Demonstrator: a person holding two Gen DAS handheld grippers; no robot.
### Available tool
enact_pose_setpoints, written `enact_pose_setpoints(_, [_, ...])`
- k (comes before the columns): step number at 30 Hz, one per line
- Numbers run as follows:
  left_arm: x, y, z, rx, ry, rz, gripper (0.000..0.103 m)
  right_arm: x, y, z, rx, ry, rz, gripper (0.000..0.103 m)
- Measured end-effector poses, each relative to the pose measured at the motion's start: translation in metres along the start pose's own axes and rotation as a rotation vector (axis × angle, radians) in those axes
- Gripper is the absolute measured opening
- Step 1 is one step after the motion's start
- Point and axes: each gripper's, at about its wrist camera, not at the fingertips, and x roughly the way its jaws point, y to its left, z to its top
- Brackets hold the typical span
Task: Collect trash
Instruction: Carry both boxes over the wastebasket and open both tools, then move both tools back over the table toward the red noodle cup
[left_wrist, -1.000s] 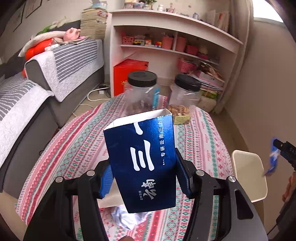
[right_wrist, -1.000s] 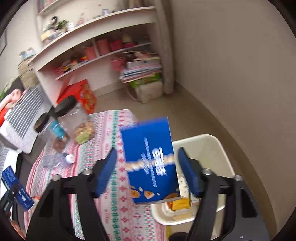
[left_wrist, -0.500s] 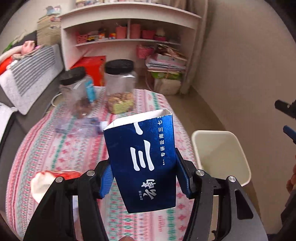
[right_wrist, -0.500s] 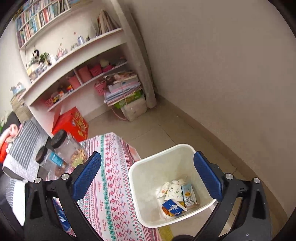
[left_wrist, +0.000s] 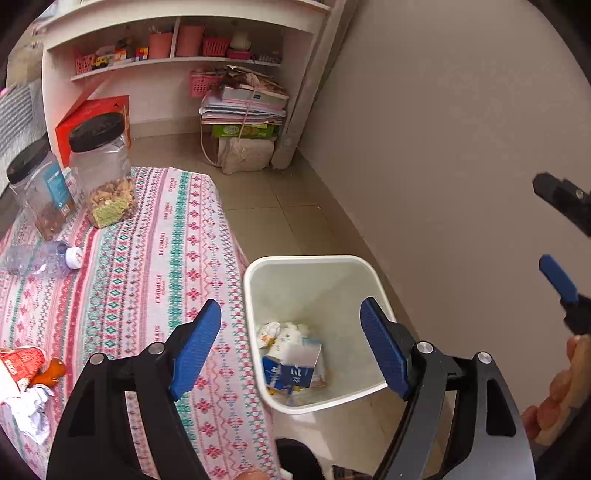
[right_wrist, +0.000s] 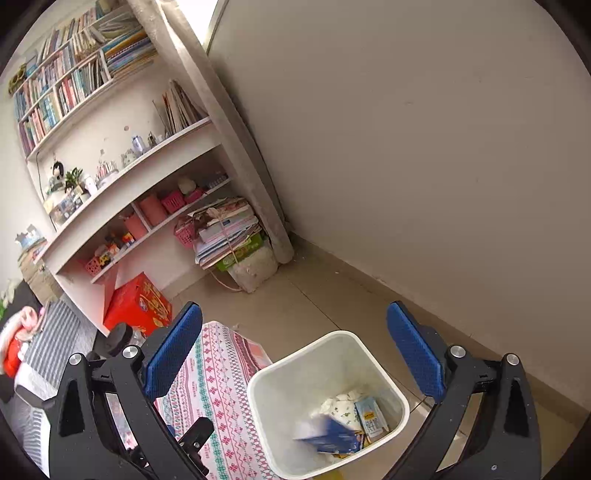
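Carton (left_wrist: 293, 365) in bin (left_wrist: 314, 260), right of table (left_wrist: 147, 258)

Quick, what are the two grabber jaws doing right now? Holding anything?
Left gripper: jaws opening, nothing between them; the blue carton is in the white bin.
Right gripper: open wide, holding nothing.

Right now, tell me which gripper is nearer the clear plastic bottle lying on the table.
Left. The left gripper, jaws opening and empty, hangs over the table edge and white bin, with the bottle off to its left. The right gripper is beyond the bin, near the wall.
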Motion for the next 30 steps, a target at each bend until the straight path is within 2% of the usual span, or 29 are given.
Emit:
enact_pose_setpoints(6, [-0.014,0.025,-0.009,0.042,-0.021,0.106,0.081,0.003,0.027,-0.012,-0.094,0.034,0.011,0.096])
enact_pose_setpoints(13, [-0.037,0.068,-0.028,0.092,-0.023,0.261,0.087,0.018,0.081,-0.046,-0.277,0.149,0.049,0.096])
enact_pose_setpoints(20, [-0.05,0.135,-0.041,0.024,0.041,0.375,0.087,0.025,0.134,-0.081,-0.418,0.227,0.097,0.096])
enact_pose_setpoints(26, [-0.06,0.189,-0.051,0.064,0.12,0.503,0.087,0.03,0.174,-0.108,-0.522,0.275,0.13,0.096])
enact_pose_setpoints(30, [-0.063,0.23,-0.056,0.049,0.215,0.523,0.087,0.037,0.197,-0.131,-0.571,0.335,0.146,0.096])
